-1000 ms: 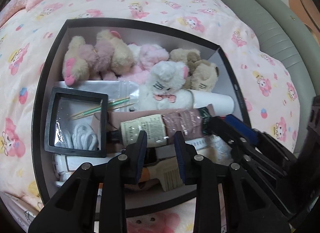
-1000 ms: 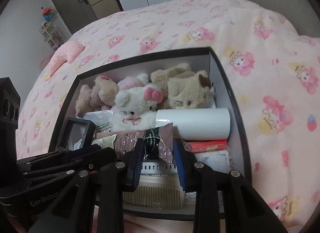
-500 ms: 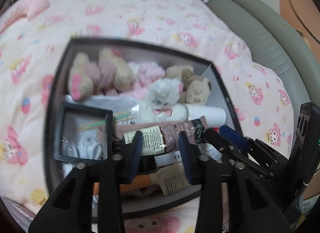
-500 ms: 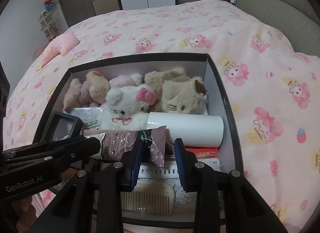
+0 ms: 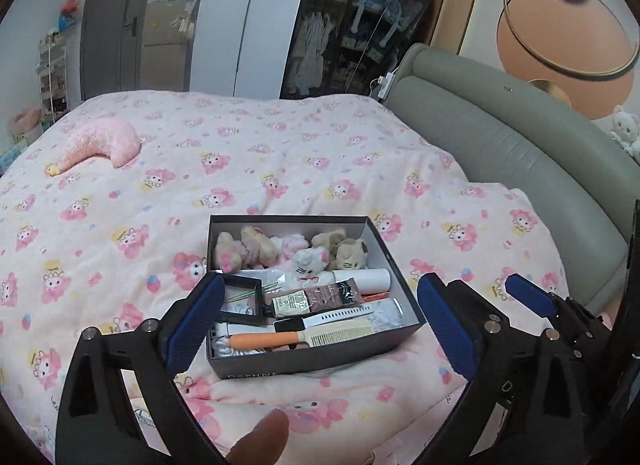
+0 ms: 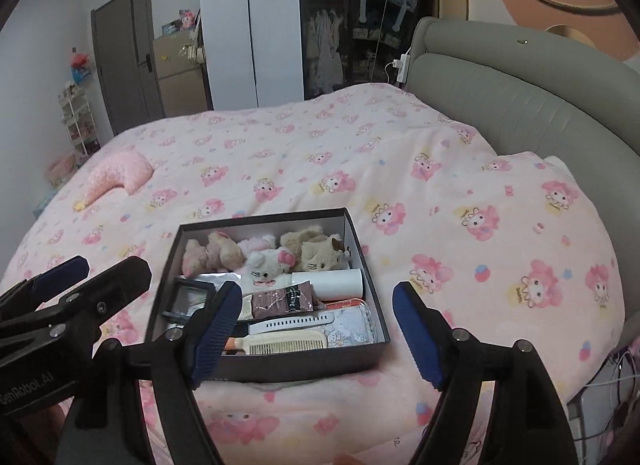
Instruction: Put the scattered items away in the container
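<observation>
- The left gripper point(image 5: 316, 323) hung above and in front of the box point(image 5: 296, 361), its jaws opening, nothing between the blue pads but air and the view down into the box.
- The right gripper point(image 6: 316, 329) stood likewise beside it, jaws opening and empty; neither pad touched any item.
- The box sat on the pink patterned bedspread point(image 5: 280, 169), near the front edge of the bed, with both grippers clear of its rim.
- Inside lay the plush toys point(image 5: 304, 251) packed along the far wall, a white roll point(image 5: 364, 279) just in front of them, a brown tube point(image 5: 316, 299), a black-framed case point(image 5: 240, 299), a comb point(image 5: 340, 335) and an orange-handled brush point(image 5: 264, 340) toward the near wall.
- No loose item showed on the bedspread around the box; a pink crescent cushion point(image 5: 106, 141) lay well apart at the far left, and whether it belonged to the task could not be told.
- Judged from this, the packing looked finished or nearly so, and the step in hand was pulling away.
- Doing it well meant keeping both claws spread and lifting straight clear, so no pad snagged the tube or comb or nudged the box on the soft bedding.
- A fingertip point(image 5: 260, 441) showed at the lower edge of the left view.
</observation>
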Available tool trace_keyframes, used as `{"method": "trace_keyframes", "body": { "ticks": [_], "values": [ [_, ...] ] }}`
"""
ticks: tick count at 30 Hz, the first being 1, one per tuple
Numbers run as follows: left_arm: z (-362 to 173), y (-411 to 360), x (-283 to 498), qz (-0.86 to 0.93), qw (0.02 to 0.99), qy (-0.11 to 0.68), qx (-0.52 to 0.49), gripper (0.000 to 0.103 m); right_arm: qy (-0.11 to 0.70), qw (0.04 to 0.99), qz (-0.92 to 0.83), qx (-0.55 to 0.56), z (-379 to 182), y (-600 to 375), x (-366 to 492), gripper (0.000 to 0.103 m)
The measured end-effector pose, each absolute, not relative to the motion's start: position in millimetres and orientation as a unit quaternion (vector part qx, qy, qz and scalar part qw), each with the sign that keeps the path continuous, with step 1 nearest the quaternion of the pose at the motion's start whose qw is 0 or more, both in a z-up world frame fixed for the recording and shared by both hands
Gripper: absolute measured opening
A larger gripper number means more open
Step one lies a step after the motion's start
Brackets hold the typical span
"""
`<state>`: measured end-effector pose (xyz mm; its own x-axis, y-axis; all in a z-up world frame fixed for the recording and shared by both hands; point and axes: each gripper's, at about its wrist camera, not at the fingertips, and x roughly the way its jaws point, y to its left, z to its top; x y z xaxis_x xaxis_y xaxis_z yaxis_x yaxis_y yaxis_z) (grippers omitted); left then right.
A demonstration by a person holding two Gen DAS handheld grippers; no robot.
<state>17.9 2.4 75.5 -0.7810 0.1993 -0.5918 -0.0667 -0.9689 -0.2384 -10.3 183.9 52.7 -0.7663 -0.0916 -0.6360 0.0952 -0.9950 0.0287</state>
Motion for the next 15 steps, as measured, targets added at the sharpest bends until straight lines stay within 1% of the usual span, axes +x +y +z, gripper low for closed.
{"method": "trace_keyframes", "body": {
  "ticks": [1,8,15],
  "values": [
    [82.6,3.5,27.5,0.941,0.068,-0.102,-0.316,0.103,0.0,0.048,-0.943,0.33,60.6,184.6,0.0,0.076],
    [116.7,9.5,87.1,0.96,0.046,-0.073,-0.267,0.103,-0.011,0.049,-0.955,0.292,92.1,187.5,58.5,0.079],
    [134.9,20.0,114.7,0.967,0.056,-0.046,-0.246,0.103,-0.009,0.042,-0.966,0.254,109.3,190.1,89.9,0.08]
  ]
}}
